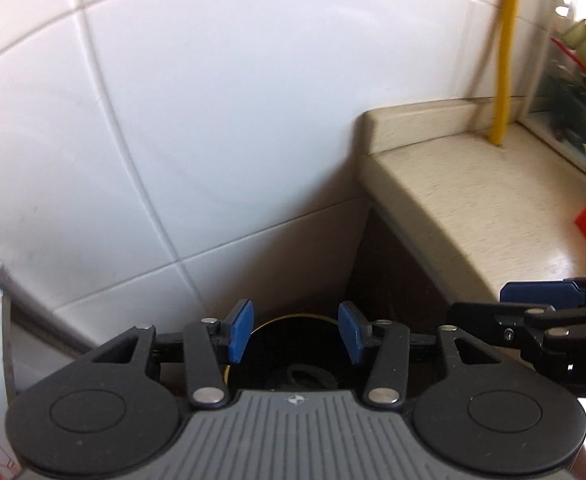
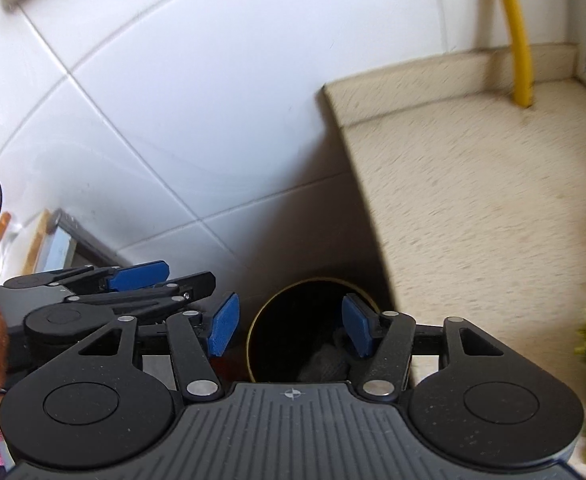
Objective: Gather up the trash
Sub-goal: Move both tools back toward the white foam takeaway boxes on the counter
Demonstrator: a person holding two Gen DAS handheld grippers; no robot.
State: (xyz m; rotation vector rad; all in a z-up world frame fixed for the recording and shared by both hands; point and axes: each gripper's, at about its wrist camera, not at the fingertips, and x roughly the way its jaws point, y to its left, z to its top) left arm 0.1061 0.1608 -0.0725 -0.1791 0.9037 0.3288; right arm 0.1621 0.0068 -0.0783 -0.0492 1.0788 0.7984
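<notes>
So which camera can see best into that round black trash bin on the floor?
The right wrist view. The round black trash bin shows its yellowish rim and something crumpled and grey inside. In the left wrist view, the same bin is mostly hidden behind the open left gripper.

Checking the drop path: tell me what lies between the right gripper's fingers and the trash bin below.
Nothing: the right gripper is open and empty, and the right wrist view looks straight into the bin.

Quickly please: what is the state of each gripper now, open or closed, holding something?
Left gripper: open, holding nothing.
Right gripper: open, holding nothing.
</notes>
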